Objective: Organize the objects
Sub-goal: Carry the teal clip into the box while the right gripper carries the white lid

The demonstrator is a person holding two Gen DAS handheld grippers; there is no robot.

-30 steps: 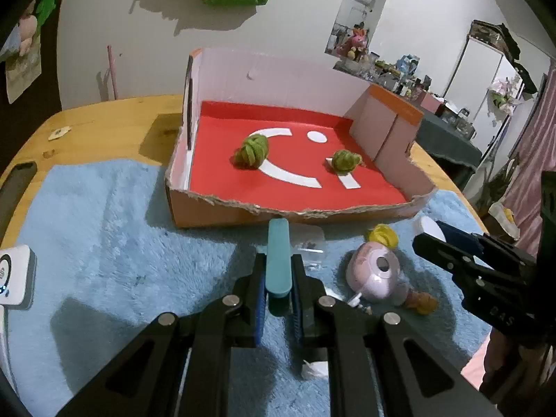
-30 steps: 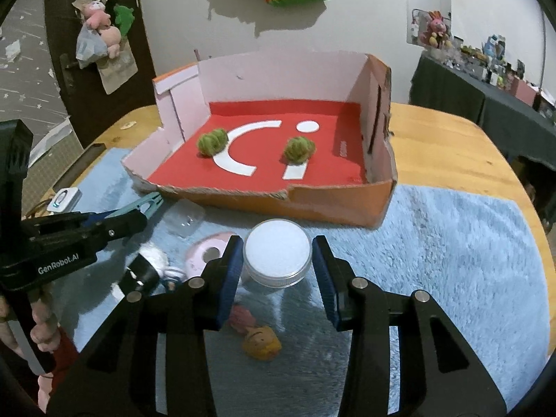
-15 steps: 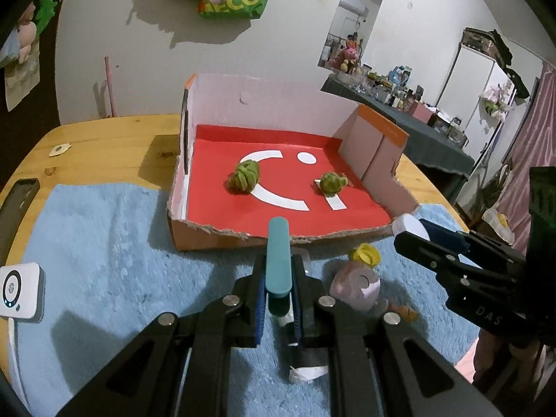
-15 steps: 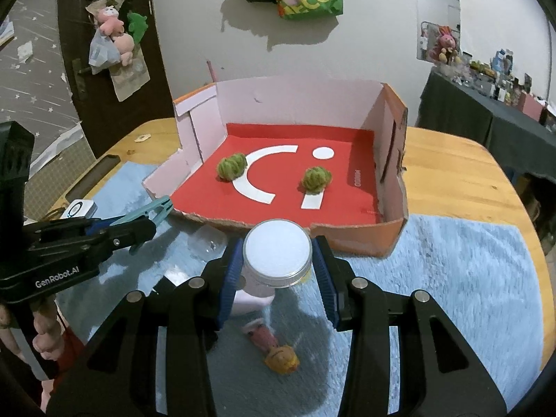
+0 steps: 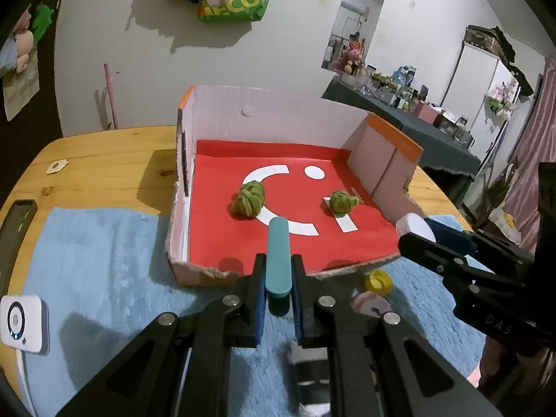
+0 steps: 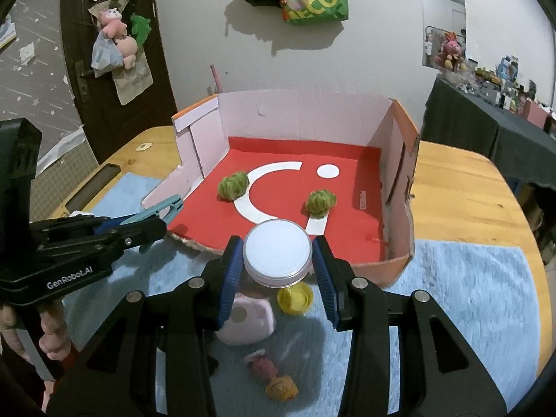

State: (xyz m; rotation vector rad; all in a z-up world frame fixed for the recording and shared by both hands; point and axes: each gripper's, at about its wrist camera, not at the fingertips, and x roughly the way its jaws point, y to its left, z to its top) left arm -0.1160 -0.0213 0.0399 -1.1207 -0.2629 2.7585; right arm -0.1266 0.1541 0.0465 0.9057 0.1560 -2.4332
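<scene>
My left gripper [image 5: 276, 295] is shut on a teal clip [image 5: 278, 253], held above the near wall of the cardboard box [image 5: 278, 114]. The clip [image 6: 156, 210] also shows in the right wrist view, at the box's left corner. My right gripper [image 6: 276, 267] is shut on a clear jar with a white lid [image 6: 277, 252], lifted just before the box's front edge. That jar [image 5: 415, 226] appears at the right in the left wrist view. Two green yarn balls [image 5: 248, 201] [image 5: 342, 201] lie on the box's red floor.
On the blue mat [image 6: 469, 295] under the grippers lie a pink toy [image 6: 248, 319], a yellow cap [image 6: 295, 297] and a small doll [image 6: 274, 378]. A white device [image 5: 22, 323] and a dark phone [image 5: 15, 222] sit at the mat's left edge. The wooden table [image 6: 462, 187] extends right.
Both grippers have risen and come closer to the box with the clip and the jar still held. The items on the mat now sit lower in both views.
</scene>
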